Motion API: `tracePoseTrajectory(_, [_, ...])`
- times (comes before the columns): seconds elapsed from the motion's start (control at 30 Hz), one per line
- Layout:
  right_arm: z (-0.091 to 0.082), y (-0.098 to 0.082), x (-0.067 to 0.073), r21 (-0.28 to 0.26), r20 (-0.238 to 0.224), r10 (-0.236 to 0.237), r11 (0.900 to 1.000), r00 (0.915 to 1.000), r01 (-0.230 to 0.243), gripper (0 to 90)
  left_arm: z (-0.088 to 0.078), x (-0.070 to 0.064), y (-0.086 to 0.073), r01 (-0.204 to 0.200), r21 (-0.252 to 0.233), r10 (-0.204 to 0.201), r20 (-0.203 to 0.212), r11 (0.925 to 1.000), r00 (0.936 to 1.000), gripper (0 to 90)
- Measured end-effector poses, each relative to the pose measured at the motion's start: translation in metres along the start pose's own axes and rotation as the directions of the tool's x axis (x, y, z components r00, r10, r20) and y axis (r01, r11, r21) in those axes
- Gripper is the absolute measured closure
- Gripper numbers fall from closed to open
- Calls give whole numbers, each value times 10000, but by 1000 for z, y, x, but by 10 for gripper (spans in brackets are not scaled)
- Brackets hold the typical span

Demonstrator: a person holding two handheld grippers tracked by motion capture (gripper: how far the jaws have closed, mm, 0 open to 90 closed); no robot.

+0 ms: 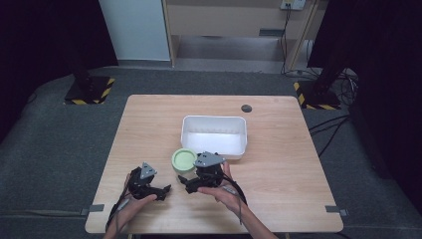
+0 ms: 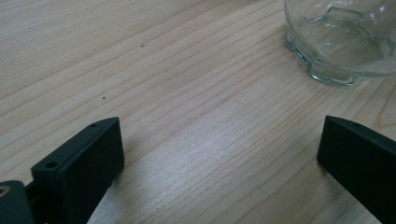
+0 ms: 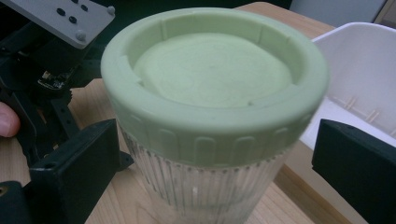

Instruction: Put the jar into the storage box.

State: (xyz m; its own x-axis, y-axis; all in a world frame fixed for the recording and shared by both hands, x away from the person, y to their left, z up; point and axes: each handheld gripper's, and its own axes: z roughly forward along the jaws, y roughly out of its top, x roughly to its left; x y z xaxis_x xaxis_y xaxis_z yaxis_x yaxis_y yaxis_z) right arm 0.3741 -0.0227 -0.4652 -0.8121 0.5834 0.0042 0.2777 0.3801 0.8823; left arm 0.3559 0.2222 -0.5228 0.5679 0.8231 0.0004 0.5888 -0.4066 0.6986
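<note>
A ribbed clear glass jar (image 3: pixel 205 186) with a pale green lid (image 3: pixel 215 79) stands upright between the wide-open jaws of the right gripper (image 3: pixel 210 163), neither jaw touching it. The left gripper (image 2: pixel 219 158), also spread wide, holds nothing above the wooden table (image 2: pixel 163 70).

no text, label, brand or number can be read anywhere in these pictures. the pale green lid (image 3: pixel 212 81) of the ribbed glass jar (image 3: pixel 201 196) is plain, with moulded ridges only. the white bin (image 1: pixel 214 135) carries no print. the grey plate (image 3: pixel 63 16) on the left gripper bears screw holes, no letters. the only sign-like marking is the yellow and black hazard striping (image 1: pixel 107 89) on the stand bases on the floor.
</note>
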Motion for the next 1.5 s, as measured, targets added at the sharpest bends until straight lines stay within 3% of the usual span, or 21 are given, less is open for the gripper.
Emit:
tracePoseTrajectory(0.27, [11,0,0,80,-49,69,9999,10000,-69,17,0,0,0,4,0,-4,2,10000,10000,0])
tracePoseTrajectory(0.5, [23,0,2,219,-104,91,9997,9999,-89,107,0,0,0,-2,2,2,-1,10000,10000,0])
tracePoseTrajectory(0.67, [24,-1,1,120,-160,-5,9999,9999,7,112,0,0,0,1,0,-1,-1,10000,10000,0])
tracePoseTrajectory(0.93, [17,2,0,147,-330,-149,9998,9993,154,114,0,0,0,-19,14,19,1,10000,10000,0])
tracePoseTrajectory(1.1, [10,12,-5,25,-526,105,9999,9986,-104,114,0,0,0,-14,12,14,1,10000,10000,0])
tracePoseTrajectory(1.27, [1,25,-14,60,-231,-75,10000,9997,77,114,0,0,0,-12,10,12,1,10000,10000,0])
tracePoseTrajectory(1.5, [-10,32,-28,106,-7,53,9999,10000,-53,114,0,0,0,-10,12,10,3,10000,10000,0])
